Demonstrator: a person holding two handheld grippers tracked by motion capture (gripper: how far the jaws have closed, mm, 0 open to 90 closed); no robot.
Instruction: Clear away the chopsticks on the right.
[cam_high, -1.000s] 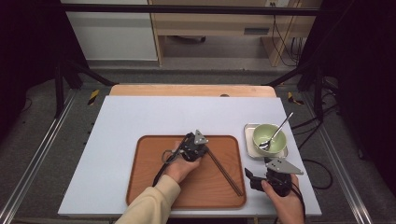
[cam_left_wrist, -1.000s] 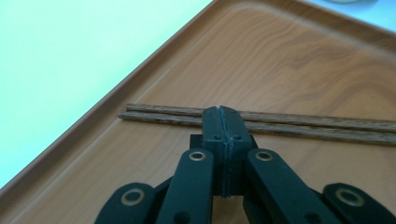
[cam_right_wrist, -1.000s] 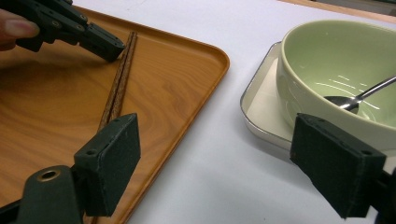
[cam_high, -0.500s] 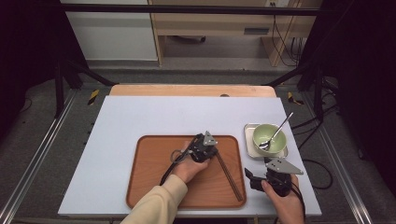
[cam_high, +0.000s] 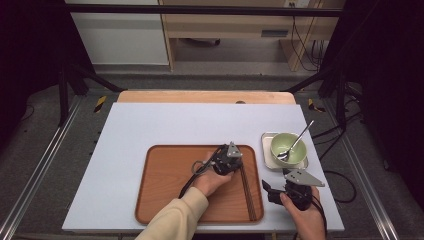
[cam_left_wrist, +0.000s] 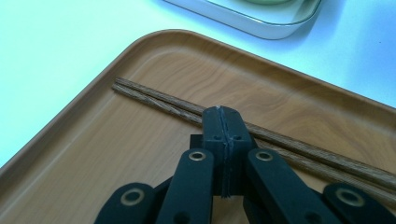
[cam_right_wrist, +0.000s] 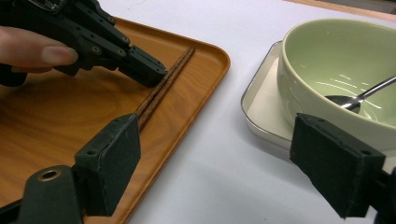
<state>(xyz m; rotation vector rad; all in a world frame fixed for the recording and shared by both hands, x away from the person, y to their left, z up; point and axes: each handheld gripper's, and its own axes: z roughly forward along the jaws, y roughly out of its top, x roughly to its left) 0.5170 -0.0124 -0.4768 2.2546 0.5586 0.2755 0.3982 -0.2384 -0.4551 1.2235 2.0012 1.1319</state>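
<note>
Nudging 2 dark wooden chopsticks (cam_left_wrist: 154, 100) along right edge of brown wooden tray (cam_high: 165, 195); left gripper (cam_left_wrist: 223, 122) clenched empty, tip touching them. Right gripper (cam_right_wrist: 224, 163) spread, empty. Next: part jaws, straddle pair.

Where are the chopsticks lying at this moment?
In the high view, the chopsticks lie along the right edge of the wooden tray, at the shut left tool, left of the green bowl.

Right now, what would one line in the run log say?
left gripper: shut, tips at chopsticks on wooden tray | right gripper: open, empty, beside tray | green bowl: holds spoon
</note>
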